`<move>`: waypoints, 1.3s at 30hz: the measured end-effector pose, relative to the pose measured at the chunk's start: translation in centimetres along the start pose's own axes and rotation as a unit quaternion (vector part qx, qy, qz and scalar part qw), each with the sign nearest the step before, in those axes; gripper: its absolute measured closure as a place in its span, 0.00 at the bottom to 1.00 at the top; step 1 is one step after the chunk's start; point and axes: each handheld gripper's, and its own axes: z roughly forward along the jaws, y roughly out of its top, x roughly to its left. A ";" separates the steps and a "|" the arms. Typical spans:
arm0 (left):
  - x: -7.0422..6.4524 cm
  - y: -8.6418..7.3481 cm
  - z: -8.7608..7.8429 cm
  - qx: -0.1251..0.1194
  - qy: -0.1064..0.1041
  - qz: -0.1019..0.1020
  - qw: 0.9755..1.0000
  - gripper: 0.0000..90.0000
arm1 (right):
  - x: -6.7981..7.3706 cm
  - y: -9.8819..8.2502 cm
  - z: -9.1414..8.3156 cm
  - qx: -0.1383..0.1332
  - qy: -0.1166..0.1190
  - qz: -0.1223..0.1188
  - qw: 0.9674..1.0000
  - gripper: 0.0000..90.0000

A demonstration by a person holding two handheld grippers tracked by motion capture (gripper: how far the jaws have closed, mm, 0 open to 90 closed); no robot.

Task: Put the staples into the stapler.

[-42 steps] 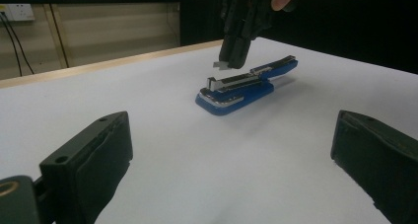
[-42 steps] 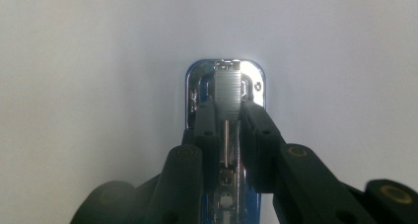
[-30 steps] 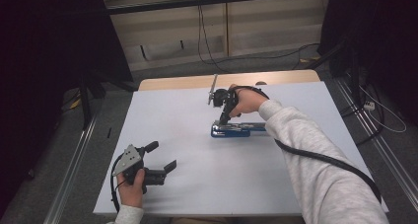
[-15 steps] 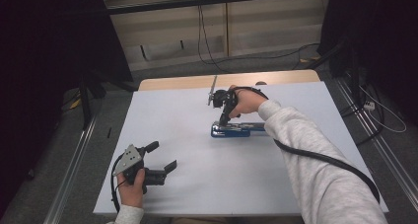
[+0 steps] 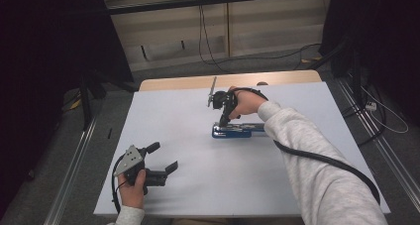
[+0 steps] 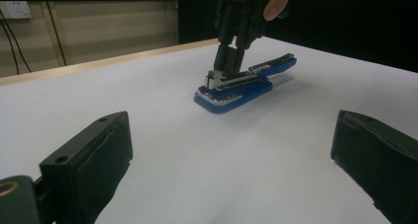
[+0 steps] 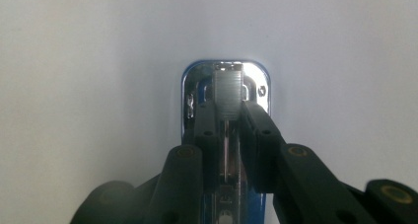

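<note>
A blue stapler (image 5: 237, 131) with a silver metal top lies flat near the middle of the white table (image 5: 178, 111). My right gripper (image 5: 224, 122) points straight down onto its left end. In the right gripper view the gripper (image 7: 227, 110) has its two black jaws pressed against the sides of the stapler's (image 7: 226, 83) narrow metal rail. The left gripper view shows the same stapler (image 6: 236, 88) under that gripper (image 6: 229, 61). My left gripper (image 5: 163, 155) rests near the front left of the table, open (image 6: 231, 135) and holding nothing, well apart from the stapler.
A wooden strip (image 5: 198, 80) runs along the table's far edge. Cables (image 5: 213, 46) trail over the floor behind it. A metal rail (image 5: 74, 170) lies along the floor left of the table. A black cable (image 5: 327, 160) runs down the right sleeve.
</note>
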 end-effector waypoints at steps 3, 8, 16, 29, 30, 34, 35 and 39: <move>0.0 0.0 0.0 0.000 0.000 0.000 1.000 0.02 | 0.0 0.0 0.0 -0.003 -0.001 0.000 1.000 0.87; 0.0 0.0 0.1 -0.001 0.000 0.000 1.000 0.02 | 0.1 0.1 0.1 -0.007 -0.001 0.008 1.000 0.86; 0.0 0.0 0.1 -0.001 0.002 -0.001 1.000 0.02 | 0.2 -0.2 -0.1 -0.019 -0.008 0.010 1.000 0.70; -0.1 1.1 2.2 0.032 -0.037 -0.026 0.998 0.02 | 0.9 -5.3 -2.7 -0.120 -0.036 0.092 0.988 0.34; -0.1 1.1 2.2 0.032 -0.037 -0.026 0.998 0.02 | 0.9 -5.3 -2.7 -0.120 -0.036 0.092 0.988 0.34; -0.2 1.1 3.1 0.047 -0.049 -0.029 0.997 0.02 | 1.2 -6.9 -2.6 -0.135 -0.037 0.112 0.984 0.28; -0.2 1.1 3.4 0.053 -0.050 -0.031 0.997 0.02 | 1.4 -7.6 -2.5 -0.142 -0.040 0.124 0.981 0.24; 0.0 1.1 3.7 0.063 -0.058 -0.031 0.996 0.02 | 1.7 -8.6 -2.4 -0.151 -0.042 0.139 0.978 0.20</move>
